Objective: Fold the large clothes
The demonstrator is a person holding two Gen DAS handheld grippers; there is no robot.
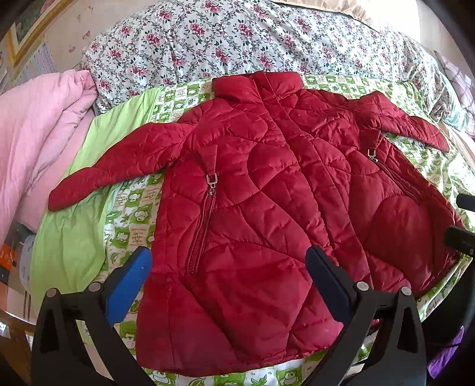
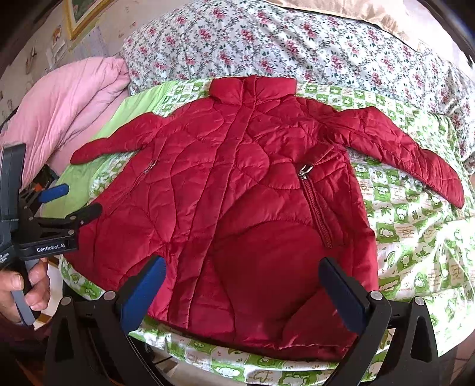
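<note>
A red quilted jacket (image 1: 267, 193) lies flat, front up, on the green patterned sheet (image 1: 130, 213), collar away from me and both sleeves spread out. My left gripper (image 1: 228, 285) hovers open over the hem on the jacket's left half, with nothing between its fingers. In the right wrist view the jacket (image 2: 237, 193) fills the middle, and my right gripper (image 2: 243, 292) stands open above the hem on its right half, empty. The left gripper (image 2: 83, 198) shows at that view's left edge beside the jacket's side. The right gripper (image 1: 454, 216) peeks in at the left wrist view's right edge.
A pink quilt (image 1: 38, 133) is bunched at the left. A floral duvet (image 1: 237, 38) lies behind the collar. A plain green cloth (image 1: 68, 231) hangs over the bed's left edge. A hand (image 2: 26, 285) grips the left tool's handle. A framed picture (image 2: 80, 14) hangs on the wall.
</note>
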